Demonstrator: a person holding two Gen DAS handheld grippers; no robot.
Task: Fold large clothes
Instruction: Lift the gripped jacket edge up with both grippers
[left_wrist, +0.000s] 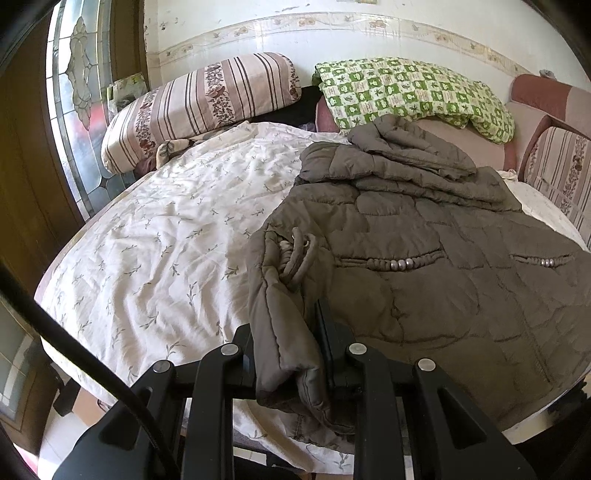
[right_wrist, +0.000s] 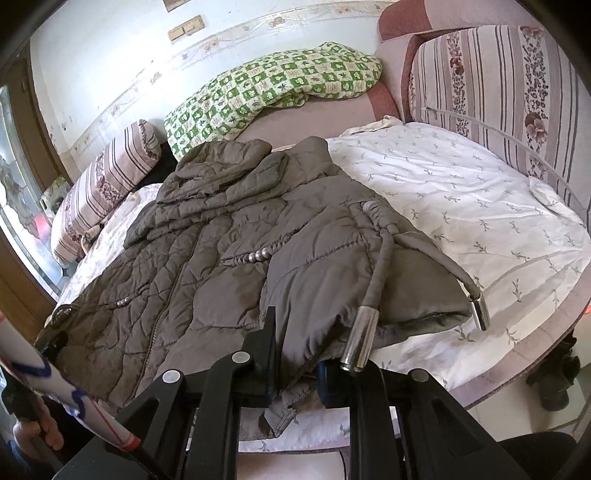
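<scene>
Left gripper (left_wrist: 288, 354) and right gripper (right_wrist: 295, 354) each pinch the hem of the quilted olive-brown jacket (left_wrist: 424, 258), which spreads rumpled ahead of both.

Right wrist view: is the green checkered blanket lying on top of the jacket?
No, the green checkered blanket lies behind the jacket, up by the wall, not on it.

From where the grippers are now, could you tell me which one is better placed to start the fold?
Neither clearly: left gripper and right gripper each pinch a corner of the jacket hem, so probably both together.
</scene>
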